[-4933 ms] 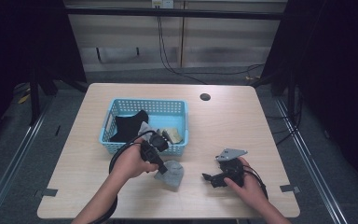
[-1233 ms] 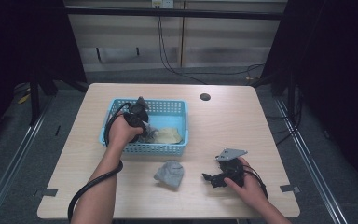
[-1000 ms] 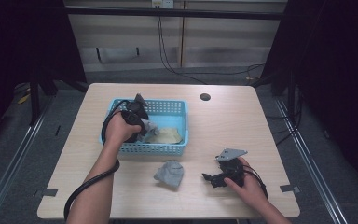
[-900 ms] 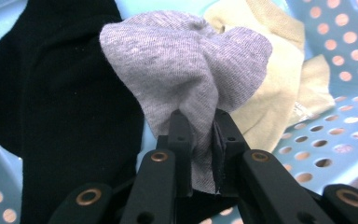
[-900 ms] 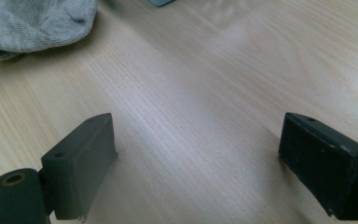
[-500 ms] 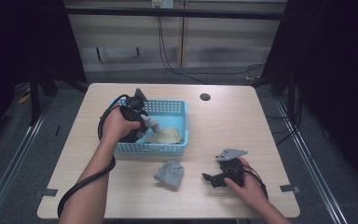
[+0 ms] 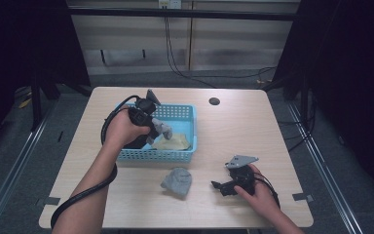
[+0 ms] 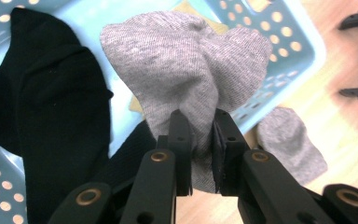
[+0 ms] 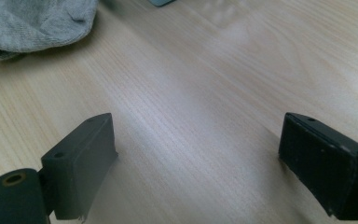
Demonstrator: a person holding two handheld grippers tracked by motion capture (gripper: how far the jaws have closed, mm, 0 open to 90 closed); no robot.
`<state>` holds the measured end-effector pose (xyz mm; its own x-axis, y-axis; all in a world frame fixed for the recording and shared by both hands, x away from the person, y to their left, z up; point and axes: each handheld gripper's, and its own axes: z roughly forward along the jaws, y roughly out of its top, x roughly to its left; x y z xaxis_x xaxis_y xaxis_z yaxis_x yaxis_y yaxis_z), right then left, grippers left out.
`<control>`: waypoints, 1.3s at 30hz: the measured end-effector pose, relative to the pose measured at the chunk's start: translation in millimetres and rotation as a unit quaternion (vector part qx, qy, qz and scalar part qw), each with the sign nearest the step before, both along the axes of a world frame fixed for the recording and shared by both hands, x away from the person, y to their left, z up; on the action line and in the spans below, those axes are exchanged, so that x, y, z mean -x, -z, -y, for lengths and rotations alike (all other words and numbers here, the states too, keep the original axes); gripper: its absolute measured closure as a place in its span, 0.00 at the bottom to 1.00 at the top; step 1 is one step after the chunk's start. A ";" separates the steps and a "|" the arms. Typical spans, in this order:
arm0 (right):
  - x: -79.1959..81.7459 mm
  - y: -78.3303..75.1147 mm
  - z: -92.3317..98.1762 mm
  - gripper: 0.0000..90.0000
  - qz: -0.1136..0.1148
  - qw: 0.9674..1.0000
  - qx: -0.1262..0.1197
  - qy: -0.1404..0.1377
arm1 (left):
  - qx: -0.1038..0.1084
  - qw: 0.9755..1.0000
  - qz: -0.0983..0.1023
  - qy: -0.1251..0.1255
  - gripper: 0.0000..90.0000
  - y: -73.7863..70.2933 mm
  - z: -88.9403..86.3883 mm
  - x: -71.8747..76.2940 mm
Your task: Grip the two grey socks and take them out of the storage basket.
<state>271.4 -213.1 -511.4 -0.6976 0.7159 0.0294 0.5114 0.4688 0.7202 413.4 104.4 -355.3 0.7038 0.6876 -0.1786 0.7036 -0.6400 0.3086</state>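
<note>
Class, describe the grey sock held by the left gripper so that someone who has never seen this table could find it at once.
Start at the blue basket on the wooden table. Above its left half, the left gripper pinches a grey sock that hangs clear of the black socks inside. Unlike the other grey sock, which lies on the table in front of the basket, this one is lifted.

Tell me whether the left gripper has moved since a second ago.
Yes. The left gripper, jaws shut on a grey sock, has risen and drifted toward the blue basket's left side.
</note>
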 end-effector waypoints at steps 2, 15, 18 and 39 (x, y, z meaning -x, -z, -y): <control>0.0 0.1 0.0 0.12 0.000 1.000 0.000 -0.001 | 0.004 1.000 0.002 0.007 0.89 -3.2 1.7 3.7; -0.1 0.1 0.0 0.12 0.000 1.000 -0.001 -0.001 | 0.006 0.999 0.011 0.051 0.89 -14.5 14.4 28.9; -0.1 0.1 0.0 0.12 0.000 1.000 -0.001 -0.001 | 0.010 0.998 0.008 0.060 0.89 -14.0 17.2 34.1; 0.0 0.1 0.0 0.12 0.000 1.000 -0.001 -0.001 | 0.031 0.992 -0.007 0.121 0.88 7.9 39.8 71.8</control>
<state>271.5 -213.1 -511.5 -0.6984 0.7150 0.0309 0.5108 0.4678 0.7212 341.6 64.6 -363.3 0.8440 0.4866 -0.2256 0.5363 -0.7710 0.3434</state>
